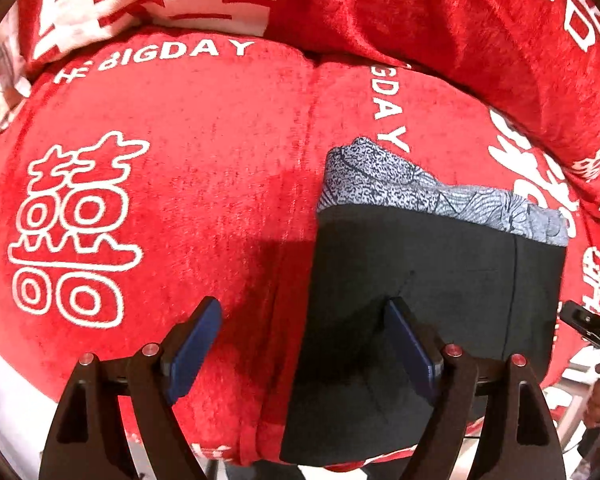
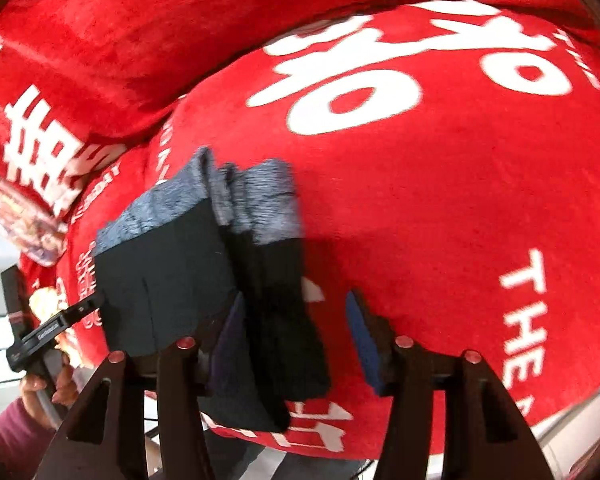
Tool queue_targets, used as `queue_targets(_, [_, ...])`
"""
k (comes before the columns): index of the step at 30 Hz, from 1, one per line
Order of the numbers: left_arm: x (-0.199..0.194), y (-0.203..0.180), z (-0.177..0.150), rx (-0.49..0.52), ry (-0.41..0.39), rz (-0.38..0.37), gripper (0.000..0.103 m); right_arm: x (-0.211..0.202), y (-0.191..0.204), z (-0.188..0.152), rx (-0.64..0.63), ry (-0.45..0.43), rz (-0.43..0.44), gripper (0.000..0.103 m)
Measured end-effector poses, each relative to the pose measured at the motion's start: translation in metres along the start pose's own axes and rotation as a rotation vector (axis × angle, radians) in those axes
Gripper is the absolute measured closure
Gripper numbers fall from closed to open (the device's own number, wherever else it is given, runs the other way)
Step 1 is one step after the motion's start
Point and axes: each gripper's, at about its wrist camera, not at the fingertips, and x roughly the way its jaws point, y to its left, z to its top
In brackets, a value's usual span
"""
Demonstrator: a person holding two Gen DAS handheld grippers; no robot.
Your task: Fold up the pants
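Note:
The pants [image 1: 432, 280] are black with a grey patterned waistband [image 1: 420, 190]. They lie folded in a compact block on a red sofa seat [image 1: 204, 208]. My left gripper [image 1: 304, 344] is open; its right finger rests over the pants' left part, its left finger over bare red cushion. In the right wrist view the pants [image 2: 172, 268] lie at the left, with a narrow folded flap [image 2: 284, 320] running between the fingers. My right gripper [image 2: 296, 340] is open around that flap, holding nothing.
The sofa cover is red with white characters and "BIGDAY" lettering [image 1: 180, 56]. Red back cushions [image 1: 460, 20] rise behind the seat. The seat's front edge [image 1: 4, 364] drops to a pale floor. The other gripper's body [image 2: 48, 332] and a hand show at the left.

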Motion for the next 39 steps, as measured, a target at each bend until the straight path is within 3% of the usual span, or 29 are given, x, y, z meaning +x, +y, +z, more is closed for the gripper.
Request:
queue_targets(9, [-0.008, -0.015, -0.014, 0.002, 0.015, 0.133, 0.019, -0.012, -0.02, -0.014, 0.008, 0.002, -0.197, 0.031])
queue_targets(13, [-0.021, -0.023, -0.022, -0.004, 0.027, 0.18, 0.019, -0.021, -0.018, -0.019, -0.04, -0.017, -0.266, 0.011])
queue_targets(23, [-0.05, -0.034, -0.038, -0.037, 0.032, 0.208, 0.019, -0.038, -0.014, -0.035, -0.084, -0.047, -0.276, 0.008])
queue_targets(24, [-0.052, -0.034, -0.04, -0.031, 0.027, 0.207, 0.016, -0.04, -0.014, -0.036, -0.089, -0.046, -0.291, 0.008])
queue_targets(25, [-0.054, -0.034, -0.041, -0.026, 0.024, 0.205, 0.0, -0.042, -0.013, -0.038, -0.098, -0.046, -0.312, 0.008])
queue_targets(29, [-0.061, -0.031, -0.045, 0.005, 0.023, 0.198, 0.0, -0.047, -0.007, -0.045, -0.118, -0.062, -0.401, 0.008])
queue_targets(39, [-0.075, -0.036, -0.052, 0.054, 0.005, 0.165, 0.0, -0.053, -0.001, -0.052, -0.069, -0.039, -0.464, 0.008])
